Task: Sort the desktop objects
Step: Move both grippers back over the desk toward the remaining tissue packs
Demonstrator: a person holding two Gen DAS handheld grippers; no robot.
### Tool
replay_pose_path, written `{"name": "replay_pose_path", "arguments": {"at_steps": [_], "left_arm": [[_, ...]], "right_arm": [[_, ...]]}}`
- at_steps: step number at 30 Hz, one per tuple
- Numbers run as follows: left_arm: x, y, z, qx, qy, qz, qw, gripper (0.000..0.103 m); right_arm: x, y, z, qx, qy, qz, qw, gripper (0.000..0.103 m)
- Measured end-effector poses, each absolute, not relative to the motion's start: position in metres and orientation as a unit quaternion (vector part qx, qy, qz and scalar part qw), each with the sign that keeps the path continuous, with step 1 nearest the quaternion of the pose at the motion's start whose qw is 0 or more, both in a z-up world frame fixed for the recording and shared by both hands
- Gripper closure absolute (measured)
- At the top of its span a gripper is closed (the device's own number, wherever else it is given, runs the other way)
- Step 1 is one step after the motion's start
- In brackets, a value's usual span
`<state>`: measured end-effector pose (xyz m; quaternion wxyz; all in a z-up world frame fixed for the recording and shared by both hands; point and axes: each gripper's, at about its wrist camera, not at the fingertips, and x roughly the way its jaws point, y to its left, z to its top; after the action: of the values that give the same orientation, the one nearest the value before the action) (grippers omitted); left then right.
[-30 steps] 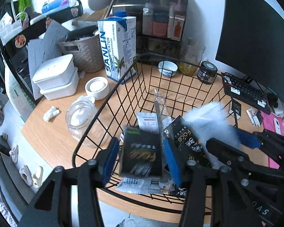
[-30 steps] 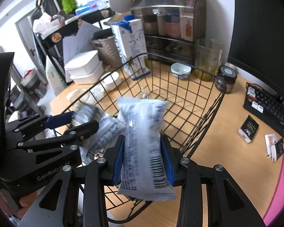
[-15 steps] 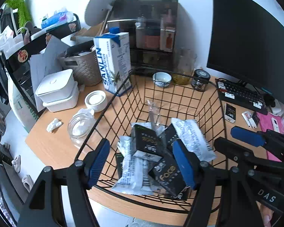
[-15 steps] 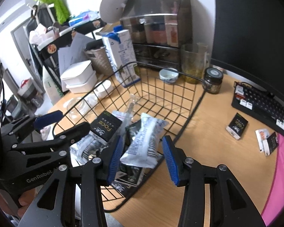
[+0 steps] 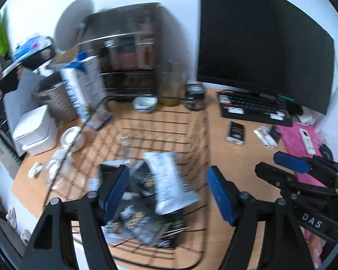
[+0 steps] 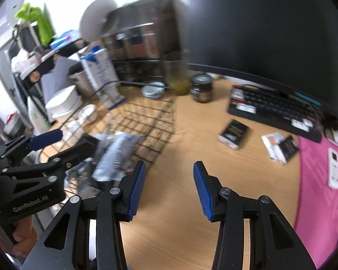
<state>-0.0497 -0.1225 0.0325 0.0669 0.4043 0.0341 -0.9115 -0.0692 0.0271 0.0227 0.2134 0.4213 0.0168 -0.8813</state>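
A black wire basket stands on the wooden desk and holds several black and silver snack packets; it also shows in the right wrist view. My left gripper is open and empty above the basket's near end. My right gripper is open and empty over bare desk to the right of the basket. A black packet and small white and black packets lie on the desk near the keyboard. Both views are blurred.
A milk carton, white lidded boxes, a woven bin, a small bowl, a jar and a dark drawer unit stand behind the basket. A monitor is at the back right. A pink mat with a remote lies right.
Both grippers let go of their packets into the basket, opened wide and pulled back. The right gripper has swung right over bare desk; the left view has also turned right.
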Motion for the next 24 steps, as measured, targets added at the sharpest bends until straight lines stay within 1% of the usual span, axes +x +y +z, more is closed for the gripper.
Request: {"name": "replay_pose_path", "arguments": {"at_steps": [7,10,14,18,24], "left_arm": [[-0.077,-0.063,0.023,0.415,0.006,-0.910,0.014,0.027],[-0.094,-0.036,0.010,0.429,-0.008,-0.903,-0.005,0.027],[-0.129,-0.005,-0.020,0.458,-0.030,-0.888,-0.013,0.027],[-0.159,0.008,-0.043,0.478,-0.035,-0.878,-0.008,0.027],[-0.204,0.012,-0.064,0.498,-0.028,-0.867,0.005,0.027]], "right_arm": [[-0.082,0.096,0.010,0.432,-0.016,-0.888,0.154,0.059],[-0.090,0.125,-0.003,0.443,-0.025,-0.887,0.129,0.059],[-0.111,0.158,-0.029,0.469,-0.039,-0.876,0.100,0.059],[-0.145,0.186,-0.055,0.492,-0.055,-0.865,0.074,0.059],[-0.197,0.202,-0.075,0.509,-0.095,-0.853,0.065,0.059]]}}
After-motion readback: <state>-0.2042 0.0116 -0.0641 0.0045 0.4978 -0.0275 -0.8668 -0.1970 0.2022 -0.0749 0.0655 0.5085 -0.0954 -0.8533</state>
